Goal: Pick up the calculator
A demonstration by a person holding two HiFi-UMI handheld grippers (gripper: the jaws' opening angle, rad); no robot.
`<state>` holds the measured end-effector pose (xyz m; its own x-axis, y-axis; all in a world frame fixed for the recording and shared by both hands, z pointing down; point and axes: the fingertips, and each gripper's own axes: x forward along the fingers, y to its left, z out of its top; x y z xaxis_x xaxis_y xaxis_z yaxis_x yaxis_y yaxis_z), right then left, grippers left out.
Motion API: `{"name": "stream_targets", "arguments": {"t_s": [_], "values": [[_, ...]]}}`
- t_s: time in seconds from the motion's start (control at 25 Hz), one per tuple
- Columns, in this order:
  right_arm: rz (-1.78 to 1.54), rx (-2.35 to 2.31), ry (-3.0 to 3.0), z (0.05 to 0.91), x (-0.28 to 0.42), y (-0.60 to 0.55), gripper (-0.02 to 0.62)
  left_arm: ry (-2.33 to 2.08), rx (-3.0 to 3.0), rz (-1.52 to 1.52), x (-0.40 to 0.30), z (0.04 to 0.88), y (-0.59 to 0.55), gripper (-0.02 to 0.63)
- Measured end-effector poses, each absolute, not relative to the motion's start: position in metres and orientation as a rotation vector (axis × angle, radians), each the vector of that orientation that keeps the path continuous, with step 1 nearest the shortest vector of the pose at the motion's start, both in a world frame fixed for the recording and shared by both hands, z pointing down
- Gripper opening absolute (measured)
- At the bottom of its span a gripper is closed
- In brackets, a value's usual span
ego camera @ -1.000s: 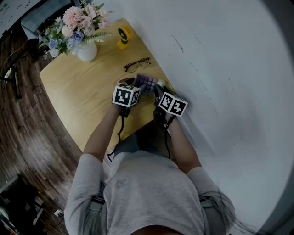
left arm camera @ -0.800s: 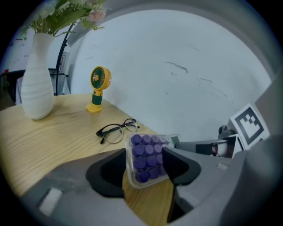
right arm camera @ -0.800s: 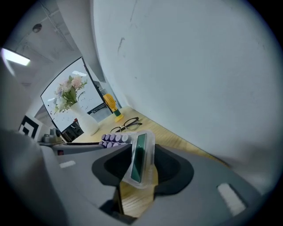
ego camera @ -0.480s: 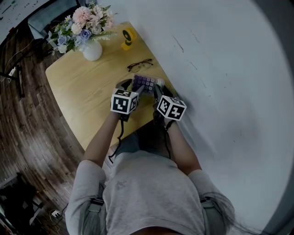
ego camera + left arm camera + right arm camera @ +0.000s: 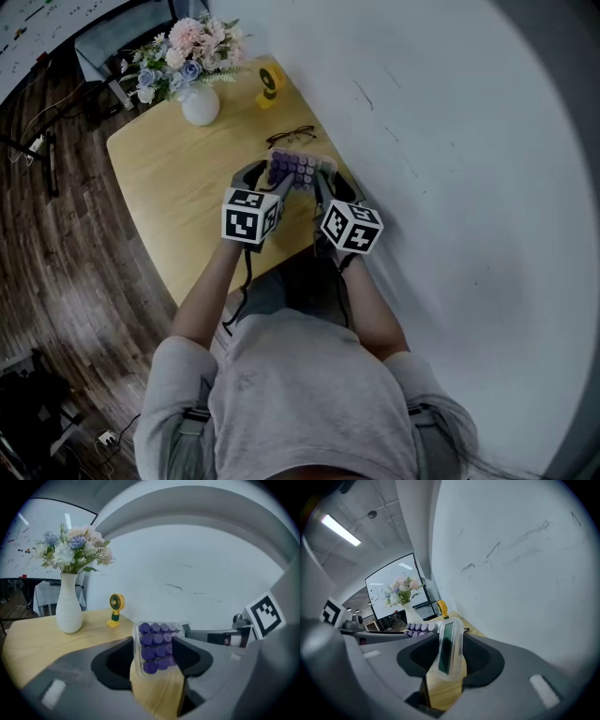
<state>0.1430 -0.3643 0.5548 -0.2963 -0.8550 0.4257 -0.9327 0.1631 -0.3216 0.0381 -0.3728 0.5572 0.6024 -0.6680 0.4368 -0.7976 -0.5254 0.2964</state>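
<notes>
Over the wall-side edge of the desk [image 5: 178, 187]: the calculator [image 5: 298, 169] is being held up between two hand-held grippers, close to the white wall [image 5: 450, 187].
Left hand-held gripper [image 5: 269, 178]: the purple-keyed end of the calculator is being pinched across its width, with both pads being pressed against its clear casing.
Right hand-held gripper [image 5: 330, 187]: the display end is being gripped edge-on between the jaws, which are being eased open while the pads are touching the casing.
Calculator: its keys are being shown face-up to the head camera, and bare wood is being seen beneath it in both gripper views.
Far end of the desk: a white vase [image 5: 200, 105] of pink and blue flowers and a small yellow fan [image 5: 270, 82] are being shown standing apart, near the wall.
Glasses [image 5: 291, 138]: they are being shown lying on the wood just beyond the calculator.
Person: both forearms are being stretched forward from grey sleeves.
</notes>
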Motion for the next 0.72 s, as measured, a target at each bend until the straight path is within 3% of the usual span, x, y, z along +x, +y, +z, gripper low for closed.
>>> {"name": "stream_targets", "arguments": {"t_s": [0.72], "values": [[0.44,1.748,-2.484,0.457,0.133,-0.351,0.161,-1.336,2.443,0.202,0.028,0.467,-0.351,0.259]]}}
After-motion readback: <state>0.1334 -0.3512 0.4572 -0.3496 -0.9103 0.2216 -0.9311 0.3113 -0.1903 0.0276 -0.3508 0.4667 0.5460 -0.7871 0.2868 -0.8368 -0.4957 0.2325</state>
